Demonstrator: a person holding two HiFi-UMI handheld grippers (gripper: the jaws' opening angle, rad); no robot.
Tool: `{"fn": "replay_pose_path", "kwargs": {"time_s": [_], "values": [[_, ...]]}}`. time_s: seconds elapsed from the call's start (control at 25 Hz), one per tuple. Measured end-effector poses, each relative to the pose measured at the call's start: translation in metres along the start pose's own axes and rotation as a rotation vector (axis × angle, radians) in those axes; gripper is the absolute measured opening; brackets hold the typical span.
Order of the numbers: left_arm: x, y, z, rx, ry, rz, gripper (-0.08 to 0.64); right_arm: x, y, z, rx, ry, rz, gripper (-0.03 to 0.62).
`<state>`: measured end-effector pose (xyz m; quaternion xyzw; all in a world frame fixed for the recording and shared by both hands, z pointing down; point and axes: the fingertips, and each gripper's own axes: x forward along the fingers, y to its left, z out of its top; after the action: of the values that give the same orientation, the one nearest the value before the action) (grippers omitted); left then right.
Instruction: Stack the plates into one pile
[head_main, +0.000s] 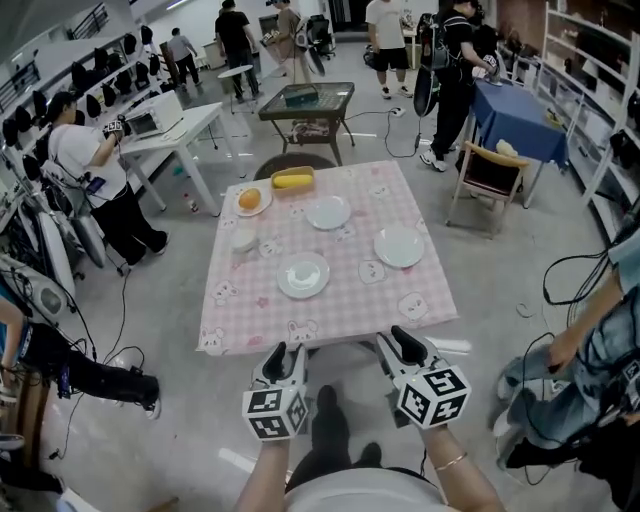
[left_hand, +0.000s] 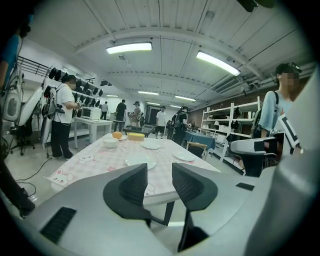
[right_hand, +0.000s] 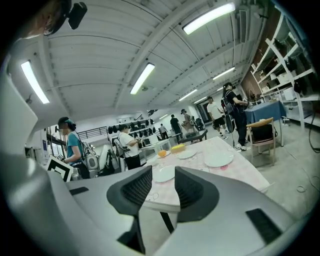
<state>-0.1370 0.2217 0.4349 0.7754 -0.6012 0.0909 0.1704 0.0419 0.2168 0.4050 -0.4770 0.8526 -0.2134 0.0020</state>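
I'm holding my left gripper (head_main: 287, 352) and right gripper (head_main: 398, 342) empty, jaws apart, just off the table's (head_main: 350, 300) near edge, readying to gather the three plates (head_main: 303, 275) lying apart on it.

Looks like a big open lab or workshop, not a home. Overhead, a ribbed white ceiling with long strip lights (left_hand: 129, 48); underfoot, bare grey floor (head_main: 520, 250) crossed by loose cables (head_main: 547, 282). Along the right wall, open metal shelving (head_main: 590, 90) loaded with stored items; along the left, rails (head_main: 110, 60) hung with rows of dark gear. Scattered about: a white workbench (head_main: 180, 130) carrying equipment, a blue-draped table (head_main: 515, 110), a low glass-topped table (head_main: 305, 100). Several people (head_main: 236, 35) standing around at work — some wearing packs or straps. In the middle, a pink checked table (head_main: 340, 300) laid with plates (head_main: 303, 275) — a dining-style setting among the benches.
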Motion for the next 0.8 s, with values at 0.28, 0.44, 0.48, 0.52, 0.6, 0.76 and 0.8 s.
{"fn": "replay_pose_path", "kwargs": {"time_s": [0.28, 0.44, 0.48, 0.52, 0.6, 0.76, 0.8], "values": [[0.07, 0.067, 0.026, 0.008, -0.016, 0.003, 0.173, 0.092, -0.013, 0.012, -0.009, -0.004, -0.022, 0.13], [0.113, 0.108, 0.051, 0.01, -0.027, -0.008, 0.183, 0.15, -0.019, 0.027, -0.012, -0.013, -0.042, 0.13], [0.123, 0.117, 0.057, 0.012, -0.029, -0.011, 0.186, 0.163, -0.02, 0.03, -0.013, -0.014, -0.048, 0.13], [0.132, 0.127, 0.062, 0.015, -0.03, -0.014, 0.186, 0.176, -0.02, 0.033, -0.014, -0.013, -0.053, 0.13], [0.146, 0.144, 0.072, 0.021, -0.034, -0.02, 0.186, 0.197, -0.02, 0.037, -0.015, -0.01, -0.066, 0.129], [0.169, 0.172, 0.093, 0.021, -0.049, -0.035, 0.186, 0.231, -0.02, 0.047, -0.023, -0.013, -0.093, 0.129], [0.174, 0.177, 0.097, 0.019, -0.052, -0.037, 0.186, 0.237, -0.02, 0.05, -0.025, -0.016, -0.097, 0.129]]}}
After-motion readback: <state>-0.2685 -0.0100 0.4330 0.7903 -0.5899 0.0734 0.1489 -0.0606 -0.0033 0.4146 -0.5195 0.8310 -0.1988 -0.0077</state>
